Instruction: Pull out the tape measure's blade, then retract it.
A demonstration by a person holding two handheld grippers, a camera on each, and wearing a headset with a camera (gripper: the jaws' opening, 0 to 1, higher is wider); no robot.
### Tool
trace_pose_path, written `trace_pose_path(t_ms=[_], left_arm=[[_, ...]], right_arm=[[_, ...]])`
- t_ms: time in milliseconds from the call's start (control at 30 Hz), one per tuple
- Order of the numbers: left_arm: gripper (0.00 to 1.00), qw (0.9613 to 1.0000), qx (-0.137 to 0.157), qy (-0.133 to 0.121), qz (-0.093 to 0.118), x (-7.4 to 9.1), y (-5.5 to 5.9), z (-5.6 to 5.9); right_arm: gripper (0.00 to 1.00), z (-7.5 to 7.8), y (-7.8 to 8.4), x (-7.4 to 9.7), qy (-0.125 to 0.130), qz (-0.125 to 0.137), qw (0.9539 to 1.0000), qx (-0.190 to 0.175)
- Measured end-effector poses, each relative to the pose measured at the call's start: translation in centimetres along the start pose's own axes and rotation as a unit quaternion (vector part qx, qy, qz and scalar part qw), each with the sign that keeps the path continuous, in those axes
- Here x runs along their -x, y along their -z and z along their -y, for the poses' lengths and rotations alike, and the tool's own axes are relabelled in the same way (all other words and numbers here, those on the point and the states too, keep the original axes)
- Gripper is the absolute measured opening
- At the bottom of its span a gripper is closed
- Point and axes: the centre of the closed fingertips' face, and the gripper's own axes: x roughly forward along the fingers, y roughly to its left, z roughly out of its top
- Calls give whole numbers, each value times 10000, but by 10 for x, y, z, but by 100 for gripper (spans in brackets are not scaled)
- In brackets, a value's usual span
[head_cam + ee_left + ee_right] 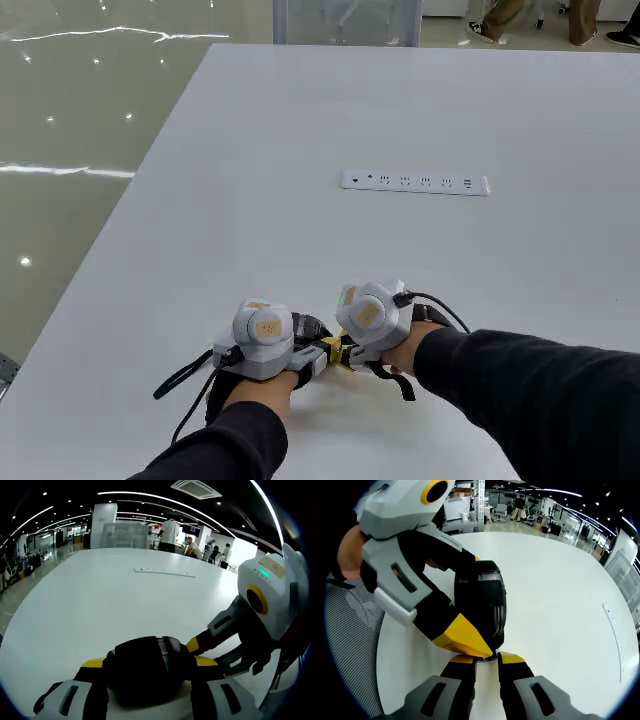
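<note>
The left gripper (pixel 149 662) fingers (pixel 92 663) clasped the tape measure (pixel 482 605) on the surface (pixel 300 150); the right gripper (pixel 487 658) fingers (pixel 512 660) pinched its blade tip (pixel 490 655), a steady outward pull apparently next.

The tape measure (pixel 150 667) in my jaws has a black matt plastic case with a faint sheen. My yellow pads (pixel 512 658) look like smooth plastic. The white table (pixel 300 150) is smooth and matt, the far-left floor (pixel 60 150) glossy.

head view high over table (pixel 300 150); gripper views close, share tape measure (pixel 147 667)
</note>
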Motion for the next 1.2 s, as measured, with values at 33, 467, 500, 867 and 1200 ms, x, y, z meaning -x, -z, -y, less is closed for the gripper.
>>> trace_pose_path(t_ms=[33,467,500,867,1200], left_arm=[[63,10000,-18,61,-26,0,0,0],[100,9964,195,585,580,21,-21,-18],[100,9964,69,586,603,24,-22,-20],[100,9903,-528,1029,769,59,-38,-44],[100,9822,-1230,1338,475,90,-14,-55]], right_arm=[[13,1,0,1,25,24,10000,-29],[38,5,10,30,360,395,9977,-422],[39,6,13,33,408,385,9973,-481],[61,18,21,77,913,718,9875,-1067],[71,18,52,138,1352,1131,9759,-1289]])
